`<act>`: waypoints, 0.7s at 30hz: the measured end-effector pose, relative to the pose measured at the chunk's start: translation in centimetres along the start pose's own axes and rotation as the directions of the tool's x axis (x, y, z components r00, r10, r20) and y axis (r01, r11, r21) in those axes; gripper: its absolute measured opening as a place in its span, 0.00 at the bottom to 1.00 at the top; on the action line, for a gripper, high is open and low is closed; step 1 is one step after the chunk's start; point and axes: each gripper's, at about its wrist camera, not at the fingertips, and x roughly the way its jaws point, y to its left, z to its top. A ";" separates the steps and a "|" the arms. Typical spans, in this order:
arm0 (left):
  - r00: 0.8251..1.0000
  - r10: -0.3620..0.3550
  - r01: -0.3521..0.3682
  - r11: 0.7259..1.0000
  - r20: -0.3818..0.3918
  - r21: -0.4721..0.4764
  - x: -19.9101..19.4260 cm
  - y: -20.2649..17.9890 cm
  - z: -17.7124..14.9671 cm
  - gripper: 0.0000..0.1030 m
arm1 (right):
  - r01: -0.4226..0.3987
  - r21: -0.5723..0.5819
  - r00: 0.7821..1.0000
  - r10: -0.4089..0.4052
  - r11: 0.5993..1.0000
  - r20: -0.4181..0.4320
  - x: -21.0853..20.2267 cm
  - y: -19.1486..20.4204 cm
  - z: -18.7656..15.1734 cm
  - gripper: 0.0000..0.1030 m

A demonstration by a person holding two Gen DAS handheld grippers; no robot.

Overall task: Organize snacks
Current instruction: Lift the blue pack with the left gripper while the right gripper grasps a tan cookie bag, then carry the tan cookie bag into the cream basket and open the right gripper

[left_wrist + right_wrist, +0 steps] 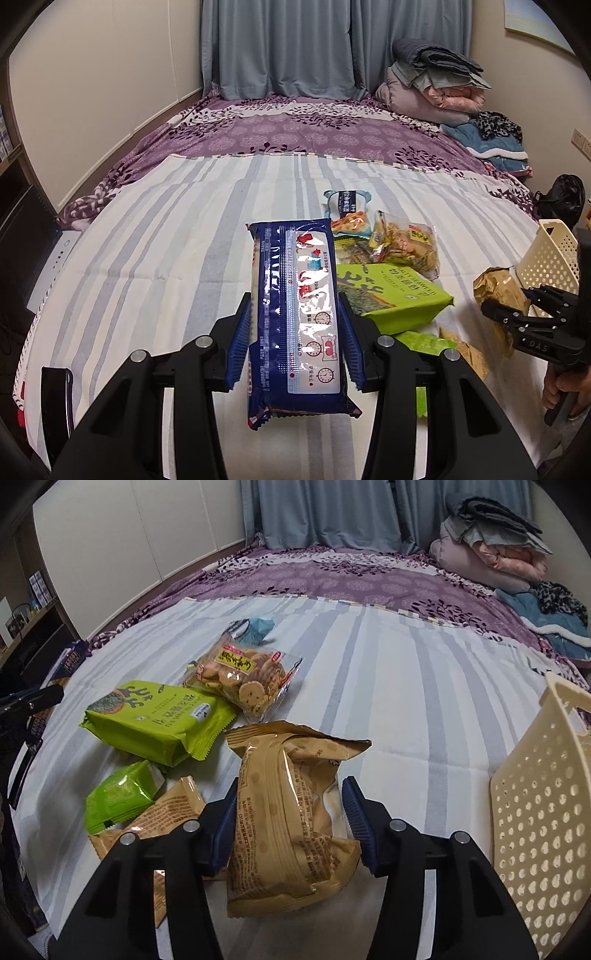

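A long blue snack pack is lifted above the striped bed sheet, with my left gripper shut on its sides. My right gripper is shut on a tan crinkled snack packet, also held off the sheet; the left wrist view shows this gripper at the right, beside the cream perforated basket. The basket stands just right of the held tan packet. On the sheet lie a large green pack, a small green pack, another tan packet and a clear bag of round biscuits.
A teal packet lies beyond the biscuits. Folded blankets and clothes are piled at the bed's far right corner. A black flat object lies near the bed's left edge. A black bag sits past the right edge.
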 end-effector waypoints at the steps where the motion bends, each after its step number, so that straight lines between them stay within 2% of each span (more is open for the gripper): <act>1: 1.000 -0.003 0.003 1.000 0.004 0.005 -0.2 -0.3 0.1 0.44 | -0.003 0.007 1.000 0.003 1.000 0.015 -0.7 0.0 0.1 0.52; 6: 0.999 -0.026 0.025 0.999 0.023 0.038 -1.1 -2.0 0.5 0.44 | -0.010 0.034 0.995 0.007 0.999 0.098 -4.6 -0.3 0.4 0.52; 11: 0.998 -0.050 0.046 0.995 0.038 0.087 -2.0 -4.4 1.0 0.44 | 0.012 0.077 0.983 -0.026 0.997 0.181 -8.7 -1.9 0.3 0.52; 21: 0.992 -0.118 0.108 0.979 0.046 0.175 -2.6 -10.0 1.8 0.44 | 0.091 0.201 0.959 -0.141 0.975 0.246 -14.0 -8.0 -1.0 0.53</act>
